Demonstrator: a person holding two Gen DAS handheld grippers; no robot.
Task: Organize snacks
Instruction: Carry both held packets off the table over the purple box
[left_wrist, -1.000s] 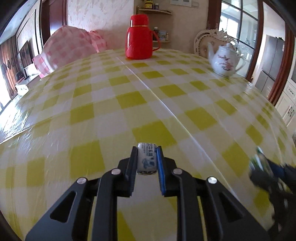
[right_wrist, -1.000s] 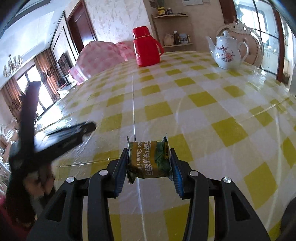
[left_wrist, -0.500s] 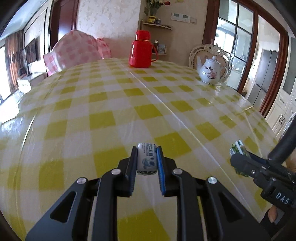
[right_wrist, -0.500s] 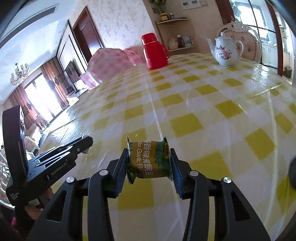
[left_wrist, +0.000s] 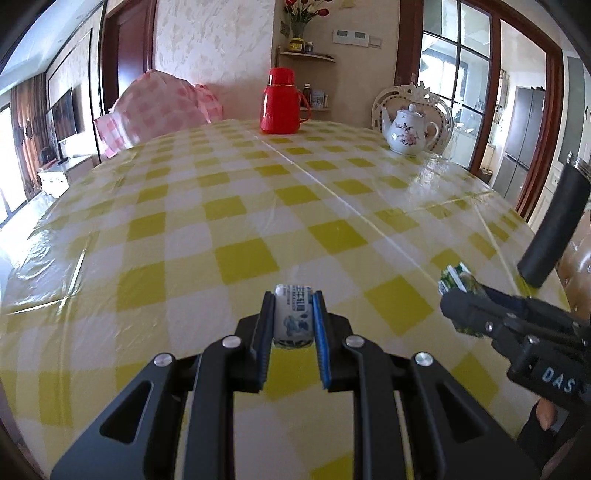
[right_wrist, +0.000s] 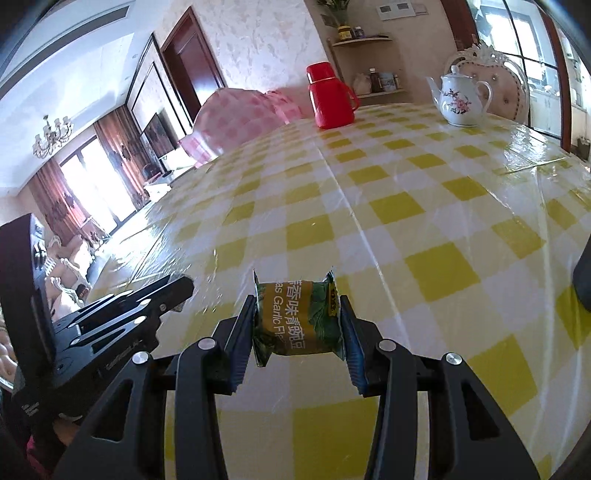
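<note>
My left gripper (left_wrist: 293, 306) is shut on a small white snack packet with blue print (left_wrist: 292, 314), held above the yellow checked tablecloth (left_wrist: 236, 221). My right gripper (right_wrist: 297, 308) is shut on a green garlic-pea snack packet (right_wrist: 298, 321), also off the cloth. In the left wrist view the right gripper (left_wrist: 452, 293) shows at the right edge with the green packet (left_wrist: 457, 277) at its tip. The left gripper (right_wrist: 173, 295) appears at the left of the right wrist view, its packet hidden there.
A red thermos jug (left_wrist: 281, 101) stands at the table's far side. A white flowered teapot (left_wrist: 405, 130) sits at the far right by an ornate chair. A pink checked bundle (left_wrist: 159, 107) lies beyond the table's far left edge.
Both grippers have pulled back toward the near side of the table, each keeping its packet. The jug and teapot now look farther off, and more of the room shows.
</note>
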